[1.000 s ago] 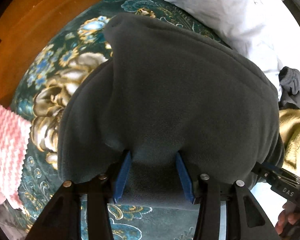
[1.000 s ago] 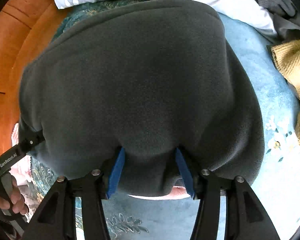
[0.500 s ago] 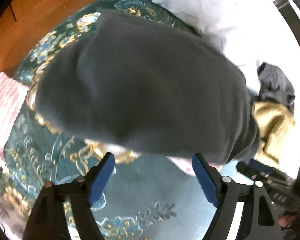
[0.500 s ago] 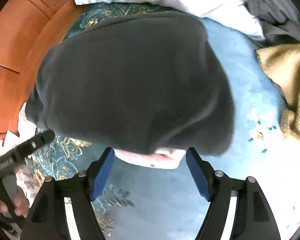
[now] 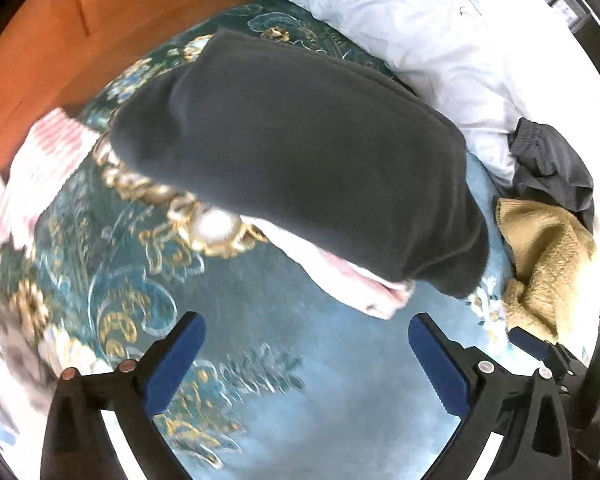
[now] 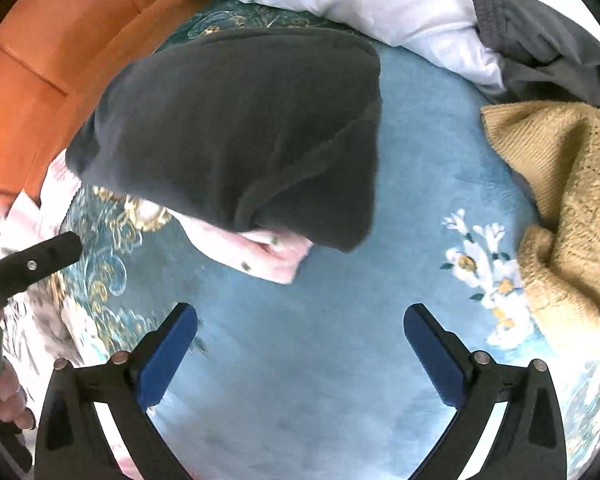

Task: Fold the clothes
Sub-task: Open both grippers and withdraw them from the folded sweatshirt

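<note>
- Left wrist view is showing the left gripper (image 5: pixel 306 342) hanging with its blue fingers (image 5: pixel 176 364) spread wide and nothing between them, above the blue-green floral bedspread (image 5: pixel 260 368).
- Beyond those fingers the dark grey fleece (image 5: pixel 300 152) is lying folded on the bedspread, clear of the gripper.
- A pale pink garment (image 5: pixel 364 284) is peeking out from under the near edge of the fleece, touching it.
- Behind the fleece a white pillow (image 5: pixel 420 28) is resting, and to the right of the fleece a mustard knit (image 5: pixel 548 256) and a crumpled dark garment (image 5: pixel 552 168) are sitting side by side.
- To the left of the fleece a pink striped cloth (image 5: pixel 44 160) is lying at the bedspread's edge, against the orange wooden frame (image 5: pixel 60 32).
- Right wrist view is showing the right gripper (image 6: pixel 300 340) likewise gaping, its fingers (image 6: pixel 166 360) well apart and empty, short of the fleece (image 6: pixel 240 128).
- From this side the pink garment (image 6: pixel 260 252) is jutting from beneath the fleece's near corner, with small buttons showing.
- The mustard knit (image 6: pixel 568 200) is lying well to the right of the fleece, the bedspread (image 6: pixel 340 360) bare between them.
- At the left edge of this view, a hand (image 6: pixel 10 396) is gripping the handle of the other tool.
</note>
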A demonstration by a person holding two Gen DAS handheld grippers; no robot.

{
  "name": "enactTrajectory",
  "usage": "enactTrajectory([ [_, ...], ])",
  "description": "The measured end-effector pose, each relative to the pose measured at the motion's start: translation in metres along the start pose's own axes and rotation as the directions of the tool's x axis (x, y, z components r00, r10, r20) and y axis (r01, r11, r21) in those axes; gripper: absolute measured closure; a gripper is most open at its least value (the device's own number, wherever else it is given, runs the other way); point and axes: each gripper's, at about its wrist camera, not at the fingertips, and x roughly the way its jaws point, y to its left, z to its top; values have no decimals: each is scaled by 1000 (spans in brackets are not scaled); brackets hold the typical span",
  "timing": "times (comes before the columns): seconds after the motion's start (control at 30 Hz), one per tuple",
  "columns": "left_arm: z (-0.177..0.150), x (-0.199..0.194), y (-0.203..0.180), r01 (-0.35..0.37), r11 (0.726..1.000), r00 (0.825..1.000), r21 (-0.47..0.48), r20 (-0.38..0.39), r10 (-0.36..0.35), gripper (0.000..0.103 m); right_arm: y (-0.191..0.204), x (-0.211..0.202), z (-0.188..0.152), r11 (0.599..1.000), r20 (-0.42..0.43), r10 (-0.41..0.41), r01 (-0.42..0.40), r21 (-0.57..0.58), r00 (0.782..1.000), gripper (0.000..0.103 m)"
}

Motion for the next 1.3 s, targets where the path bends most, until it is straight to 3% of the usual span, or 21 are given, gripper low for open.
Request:
enactTrajectory([
  [0.13,-22,-18,-13,-115,992,990,-47,80,119,0,-12,-11,-11,998,23,4,-2,-66,1000,0],
  [0.27,-36,-27,-19,-172,980,973,-97,139,184,0,-14,-12,-13,990,38,18,-13,-140,999,0],
  [0.67,-48,-3,-32,-303,949,942,-91,123,312,0,-15,0,-8,961,34,53,-42,-275,998,0],
  [1.03,-36,43,-52,-347,937,938,38,35,346,0,-20,31,7,941,12,60,-53,-333,998,0],
  [1.3,-27,62,-54,-384,923,923,36,-5,384,0,-24,45,18,942,-1,85,-80,-325,996,0],
])
